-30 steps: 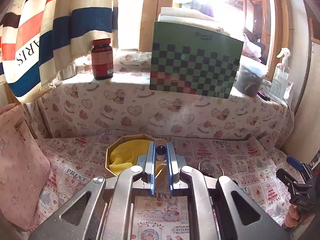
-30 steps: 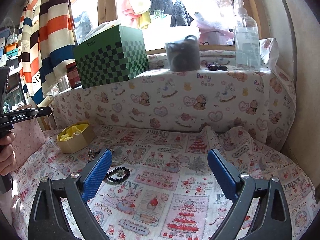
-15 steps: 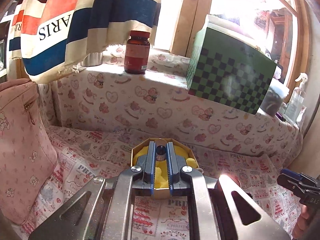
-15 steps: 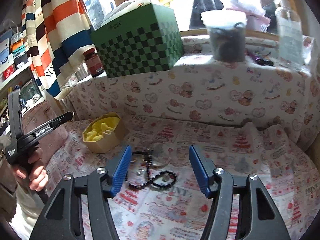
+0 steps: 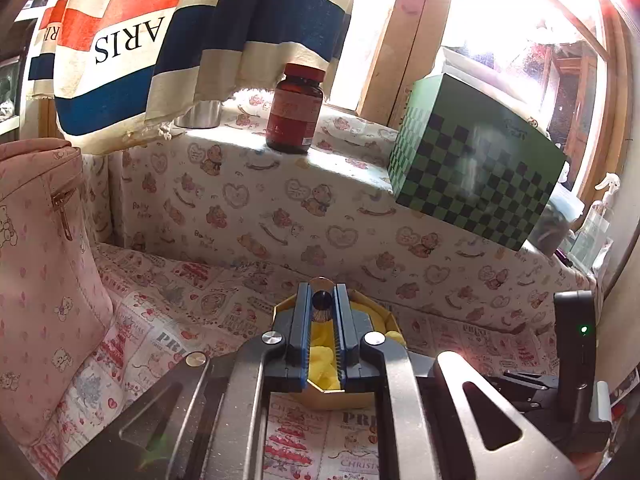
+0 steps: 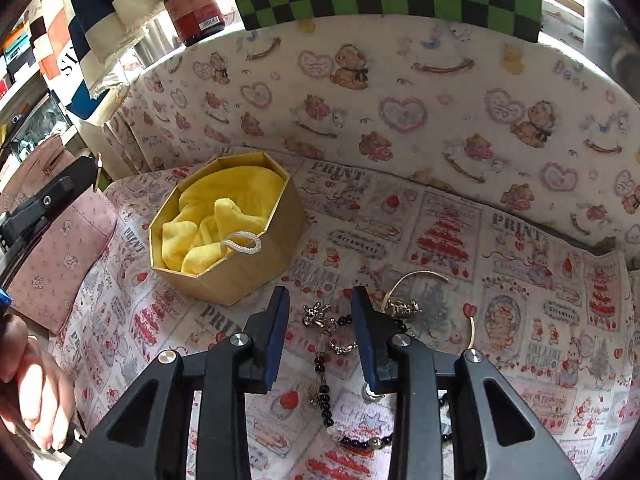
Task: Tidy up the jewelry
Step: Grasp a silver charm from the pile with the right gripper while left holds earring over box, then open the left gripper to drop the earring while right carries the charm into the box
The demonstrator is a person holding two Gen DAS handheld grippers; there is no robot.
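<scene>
My left gripper (image 5: 322, 300) is shut on a small dark round jewelry piece (image 5: 321, 299) and holds it over the gold octagonal box (image 5: 336, 398) lined with yellow cloth (image 5: 320, 364). The box also shows in the right wrist view (image 6: 236, 268), with yellow cloth (image 6: 224, 208) and a white cord loop (image 6: 244, 242). My right gripper (image 6: 320, 310) is open, low over a black bead bracelet (image 6: 324, 396) with silver charms (image 6: 318, 316); a gold bangle (image 6: 420, 276) lies just right of it.
A pink bag (image 5: 44, 264) stands at the left. A raised ledge holds a brown bottle (image 5: 296, 108), a green checkered box (image 5: 476, 172) and a striped cloth (image 5: 160, 40). The patterned cloth (image 6: 520, 280) covers the surface.
My left gripper moved forward over the gold box with the dark piece still held. My right gripper came down and narrowed over the bead bracelet.
</scene>
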